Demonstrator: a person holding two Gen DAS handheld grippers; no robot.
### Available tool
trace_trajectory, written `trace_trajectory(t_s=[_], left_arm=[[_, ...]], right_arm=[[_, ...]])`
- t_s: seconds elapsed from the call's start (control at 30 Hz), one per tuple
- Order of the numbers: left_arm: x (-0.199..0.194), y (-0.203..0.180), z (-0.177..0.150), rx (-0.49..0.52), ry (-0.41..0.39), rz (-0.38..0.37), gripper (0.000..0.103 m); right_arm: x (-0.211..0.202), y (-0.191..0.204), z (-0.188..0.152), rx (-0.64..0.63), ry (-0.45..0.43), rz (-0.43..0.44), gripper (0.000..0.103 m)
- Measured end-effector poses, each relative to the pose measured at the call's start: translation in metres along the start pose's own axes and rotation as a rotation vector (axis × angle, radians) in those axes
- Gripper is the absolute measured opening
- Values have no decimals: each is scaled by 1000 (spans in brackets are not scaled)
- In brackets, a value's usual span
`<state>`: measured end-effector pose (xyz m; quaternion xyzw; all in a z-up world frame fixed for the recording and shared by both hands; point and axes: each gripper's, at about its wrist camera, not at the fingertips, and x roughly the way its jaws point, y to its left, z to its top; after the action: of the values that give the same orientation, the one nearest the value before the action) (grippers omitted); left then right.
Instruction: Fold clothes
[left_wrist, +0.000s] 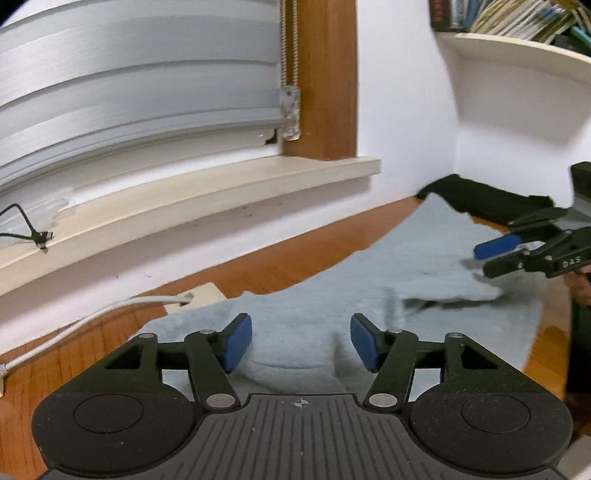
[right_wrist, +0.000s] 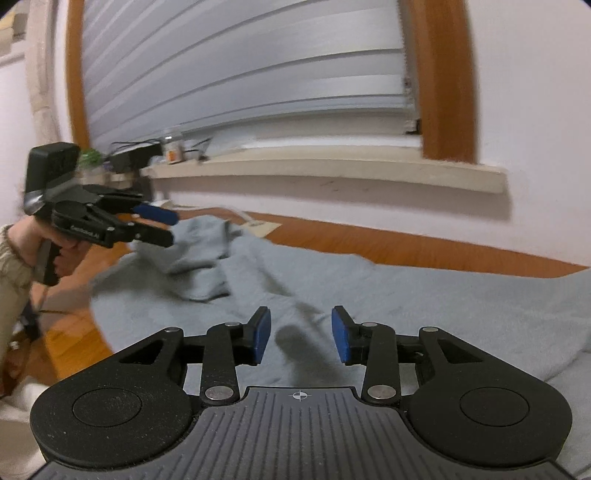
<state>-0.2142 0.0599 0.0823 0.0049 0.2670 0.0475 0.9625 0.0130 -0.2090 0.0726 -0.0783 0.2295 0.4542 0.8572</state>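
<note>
1. Soft grey-blue fleece garment (right_wrist: 369, 295) lies spread on the wooden surface (left_wrist: 258, 266) under the window sill (left_wrist: 221, 192).
2. Left tongs (left_wrist: 301, 341) and right tongs (right_wrist: 301, 334) gape, holding nothing.
3. Next, I think: pinch one edge only, fold it flat.

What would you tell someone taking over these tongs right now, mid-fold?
Left tongs: open, nothing between the pads, over the near edge of the grey-blue garment.
Right tongs: open, empty, just above the same garment.
Things: the garment lies spread on the wooden table; one part is already folded over on itself into a bunched flap. A black garment lies at the far end by the wall.
Done: apparently a first fold, now let go.
Left: smooth the flap, finish folding, then probably the black one.
</note>
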Motion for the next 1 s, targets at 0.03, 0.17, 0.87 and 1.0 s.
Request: trace_trajectory(t_s=[0.03,0.17,0.87,1.0], left_arm=[[6,-3,-1,10,12,3,65],[33,-13,-4,34,76,45,64],[-57,67,-58,-224,-25,50,11],[-61,78,-57,-283,-52,73,35]], right_arm=[[2,-2,-1,-9,6,-38,37],[11,-9,-9,-49,42,-177,38],[-24,-73,-39,240,-127,-95,54],[-18,-69,-35,217,-97,-89,58]])
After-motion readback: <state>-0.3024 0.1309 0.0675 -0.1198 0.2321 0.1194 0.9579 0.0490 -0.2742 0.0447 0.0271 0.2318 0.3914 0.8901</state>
